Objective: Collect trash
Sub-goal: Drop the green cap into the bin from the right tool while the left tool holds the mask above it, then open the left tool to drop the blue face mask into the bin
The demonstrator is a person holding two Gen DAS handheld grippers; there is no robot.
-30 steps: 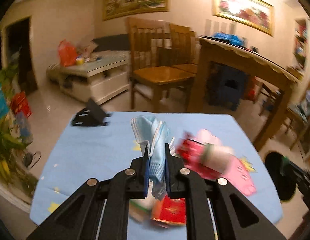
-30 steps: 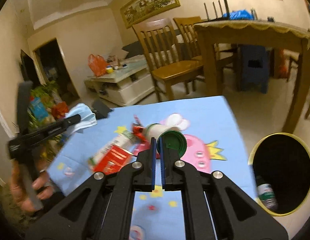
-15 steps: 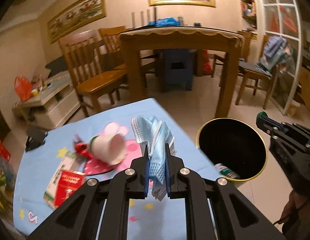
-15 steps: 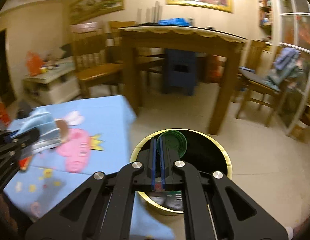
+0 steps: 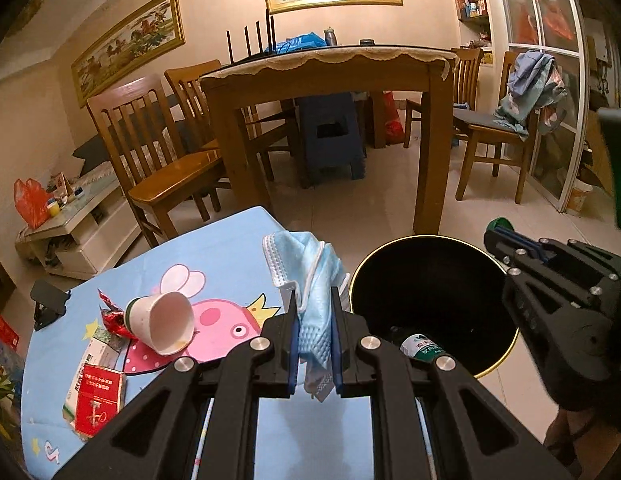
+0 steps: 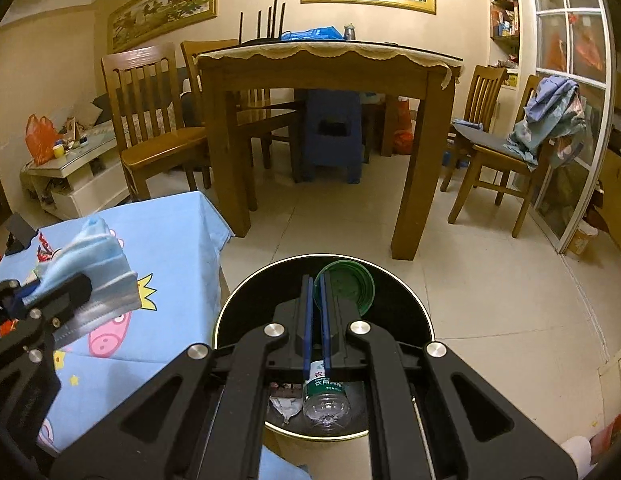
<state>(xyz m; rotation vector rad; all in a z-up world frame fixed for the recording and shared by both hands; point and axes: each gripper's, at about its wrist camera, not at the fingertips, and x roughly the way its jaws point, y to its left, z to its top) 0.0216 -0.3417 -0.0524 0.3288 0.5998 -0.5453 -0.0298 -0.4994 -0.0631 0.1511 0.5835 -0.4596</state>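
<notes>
Beside our blue desk [image 5: 214,248], we've swung both grippers toward the bin [image 6: 230,312]: right gripper [image 6: 317,284] fingers pinching the green lid [image 6: 346,284] above it, left gripper [image 5: 313,312] clamping the mask [image 5: 306,264] at its nine o'clock—drops next.

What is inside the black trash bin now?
Inside the black trash bin lie a plastic bottle and crumpled paper. The right hand-held gripper covers the rest.
</notes>
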